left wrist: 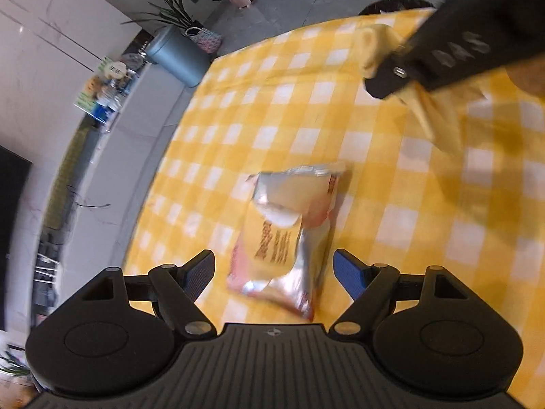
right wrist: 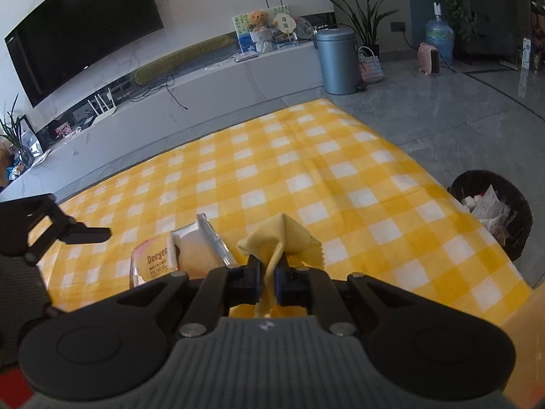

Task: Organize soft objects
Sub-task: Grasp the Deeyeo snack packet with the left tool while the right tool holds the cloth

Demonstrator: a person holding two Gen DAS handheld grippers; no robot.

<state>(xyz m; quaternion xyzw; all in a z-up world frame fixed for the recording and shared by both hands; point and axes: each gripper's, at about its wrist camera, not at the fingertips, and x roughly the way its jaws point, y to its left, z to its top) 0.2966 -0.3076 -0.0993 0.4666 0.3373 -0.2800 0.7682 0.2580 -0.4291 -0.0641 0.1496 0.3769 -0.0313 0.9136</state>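
A snack packet in a silver and pink wrapper lies flat on the yellow checked tablecloth. My left gripper stands wide open over its near end, with a blue-padded finger on each side and neither pad touching it. My right gripper is shut on a small yellow cloth, which bunches up above the pads and hangs below them. In the left wrist view the right gripper hovers at the upper right with the cloth dangling from it. The packet sits just left of the right gripper.
A black waste bin with rubbish stands on the floor at the table's right edge. Beyond the far table edge are a grey bin, a low TV bench and a plant. One finger of the left gripper shows at the left.
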